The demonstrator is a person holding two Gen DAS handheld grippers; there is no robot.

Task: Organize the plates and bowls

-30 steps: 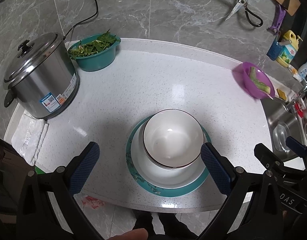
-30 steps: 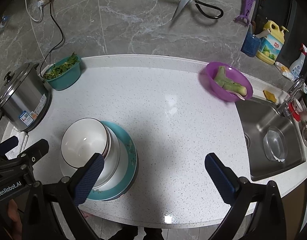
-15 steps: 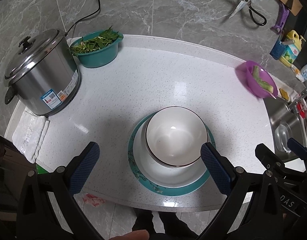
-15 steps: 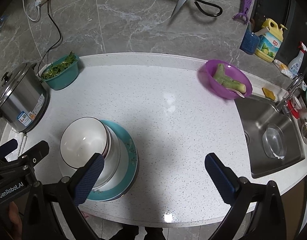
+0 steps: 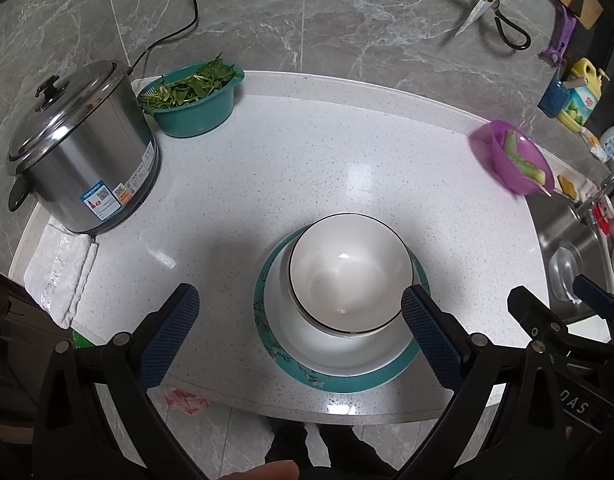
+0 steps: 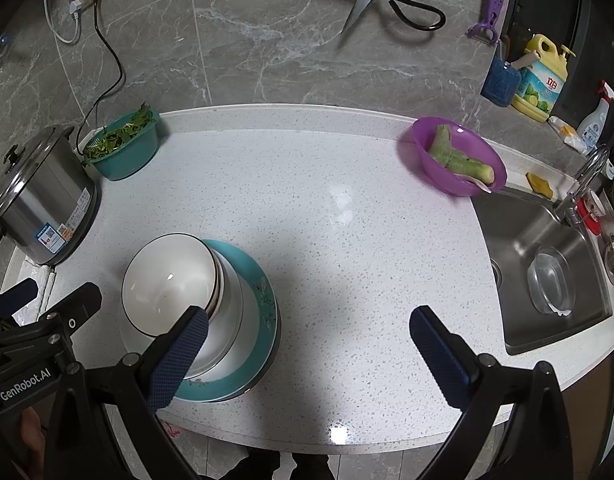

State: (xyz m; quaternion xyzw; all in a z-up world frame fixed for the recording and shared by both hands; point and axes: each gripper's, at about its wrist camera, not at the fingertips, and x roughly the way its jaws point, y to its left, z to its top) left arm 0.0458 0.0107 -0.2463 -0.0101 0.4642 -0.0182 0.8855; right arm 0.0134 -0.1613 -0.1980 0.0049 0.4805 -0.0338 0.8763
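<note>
**Stacked dishes sit between two open grippers**

On the far left of the white surface point(image 5: 347, 168) stands a steel rice cooker point(image 5: 81, 152), with a teal basin of greens point(image 5: 193, 100) beside it. The left gripper point(image 5: 295, 322) hovers with jaws wide apart, empty; the white bowl point(image 5: 349, 274) lies inside its right jaw, nested on a white dish atop the teal plate point(image 5: 347, 376). The right gripper point(image 6: 307, 340) is likewise spread and empty, the stack just at its left jaw, possibly touching. A purple bowl point(image 6: 459, 156) sits near the sink point(image 6: 547, 272).
</note>
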